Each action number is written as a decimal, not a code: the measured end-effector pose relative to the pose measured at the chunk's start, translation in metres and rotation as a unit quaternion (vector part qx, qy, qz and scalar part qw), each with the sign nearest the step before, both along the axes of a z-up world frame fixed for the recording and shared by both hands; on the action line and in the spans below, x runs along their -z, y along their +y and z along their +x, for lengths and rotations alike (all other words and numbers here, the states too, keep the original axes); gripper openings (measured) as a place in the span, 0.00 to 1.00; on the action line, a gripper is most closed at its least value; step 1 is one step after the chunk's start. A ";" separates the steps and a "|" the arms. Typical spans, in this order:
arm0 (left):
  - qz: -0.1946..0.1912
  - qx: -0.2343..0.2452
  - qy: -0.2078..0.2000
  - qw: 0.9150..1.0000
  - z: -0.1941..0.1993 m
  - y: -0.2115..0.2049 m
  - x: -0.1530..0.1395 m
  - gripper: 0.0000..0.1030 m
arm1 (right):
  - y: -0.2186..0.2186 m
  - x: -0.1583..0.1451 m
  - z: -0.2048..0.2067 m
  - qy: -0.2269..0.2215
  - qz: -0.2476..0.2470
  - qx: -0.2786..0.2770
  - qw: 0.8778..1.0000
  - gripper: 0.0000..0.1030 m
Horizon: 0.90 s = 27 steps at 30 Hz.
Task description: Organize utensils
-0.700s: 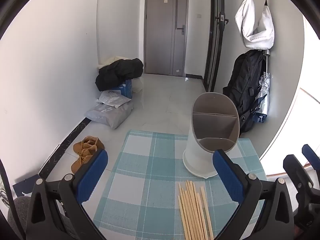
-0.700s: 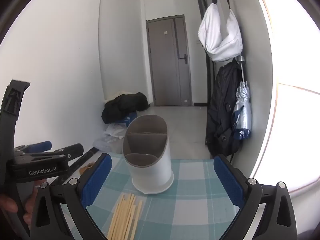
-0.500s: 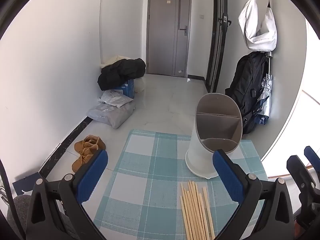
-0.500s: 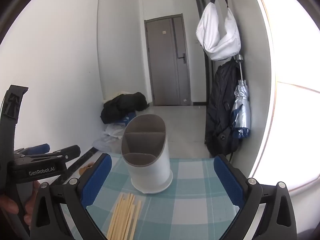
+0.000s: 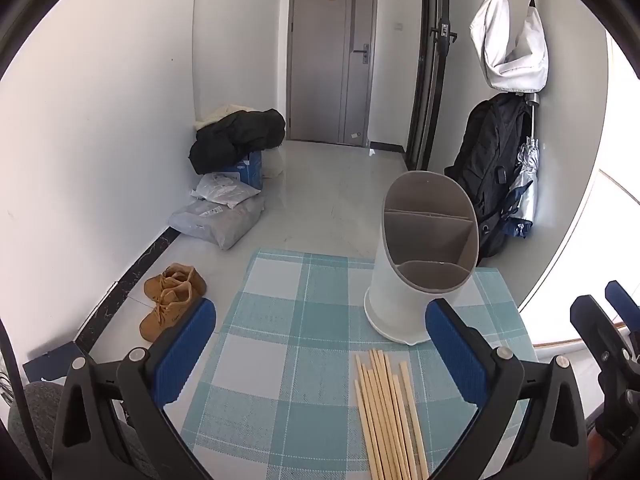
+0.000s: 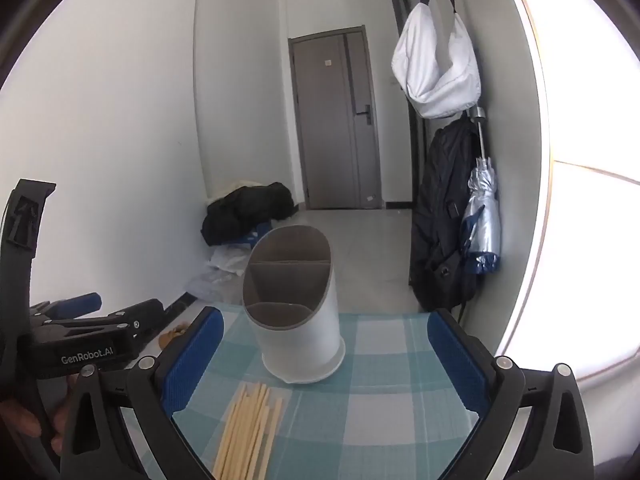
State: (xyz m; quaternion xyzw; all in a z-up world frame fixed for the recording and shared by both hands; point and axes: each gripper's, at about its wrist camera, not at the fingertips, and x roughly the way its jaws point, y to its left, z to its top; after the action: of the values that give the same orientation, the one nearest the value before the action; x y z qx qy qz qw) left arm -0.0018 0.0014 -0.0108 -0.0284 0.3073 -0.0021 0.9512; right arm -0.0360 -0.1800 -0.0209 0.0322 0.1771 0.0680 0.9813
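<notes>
Checked tablecloth (image 5: 280, 320) edge beside open floor (image 5: 340, 200)

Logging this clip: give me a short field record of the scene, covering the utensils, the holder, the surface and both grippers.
utensils: chopsticks, loose bundle lying flat on the mat, none in the holder
holder: white, grey inside, upright on the mat, beyond the chopsticks, compartments look empty
surface: checked mat
left gripper: open, holding nothing, above the mat
right gripper: open, holding nothing, facing the holder
progress: nothing sorted yet
</notes>
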 end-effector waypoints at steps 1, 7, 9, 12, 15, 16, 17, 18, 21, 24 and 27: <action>0.002 0.001 -0.002 1.000 -0.001 -0.001 0.000 0.99 | -0.001 -0.001 0.000 0.000 0.001 0.001 1.000 1.00; 0.003 0.003 -0.006 1.000 -0.002 0.000 -0.001 0.99 | -0.003 -0.001 -0.001 -0.002 0.002 0.001 1.000 1.00; 0.004 0.003 -0.003 1.000 -0.001 0.000 -0.001 0.99 | -0.003 0.000 -0.001 -0.001 0.001 0.001 1.000 1.00; 0.003 0.000 -0.004 1.000 -0.002 0.001 0.000 0.99 | -0.005 0.000 -0.001 0.000 0.005 0.001 1.000 1.00; 0.003 0.001 -0.004 1.000 -0.002 0.001 0.000 0.99 | -0.006 0.000 0.000 0.003 0.022 -0.005 1.000 1.00; 0.003 0.001 -0.004 1.000 -0.002 0.001 0.000 0.99 | -0.007 0.000 0.000 0.003 0.023 -0.004 1.000 1.00; 0.003 0.001 -0.005 1.000 -0.003 0.001 0.000 0.99 | -0.006 0.001 0.000 0.003 0.022 -0.002 1.000 1.00; 0.003 0.000 -0.005 1.000 -0.003 0.001 0.000 0.99 | -0.006 0.001 0.000 0.003 0.020 -0.001 1.000 1.00; 0.003 -0.001 -0.005 1.000 -0.003 0.001 0.000 0.99 | -0.004 0.001 -0.001 0.002 0.013 0.003 1.000 1.00; 0.001 -0.001 -0.004 1.000 -0.003 0.001 0.000 0.99 | -0.003 0.001 -0.001 0.002 0.013 0.003 1.000 1.00; 0.001 0.000 -0.004 1.000 -0.003 0.002 0.000 0.99 | -0.002 0.000 -0.003 0.000 0.011 0.003 1.000 1.00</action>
State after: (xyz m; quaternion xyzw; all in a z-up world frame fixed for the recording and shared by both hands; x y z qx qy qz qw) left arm -0.0045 0.0030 -0.0107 -0.0278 0.3036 -0.0016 0.9524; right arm -0.0386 -0.1822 -0.0214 0.0438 0.1765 0.0669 0.9811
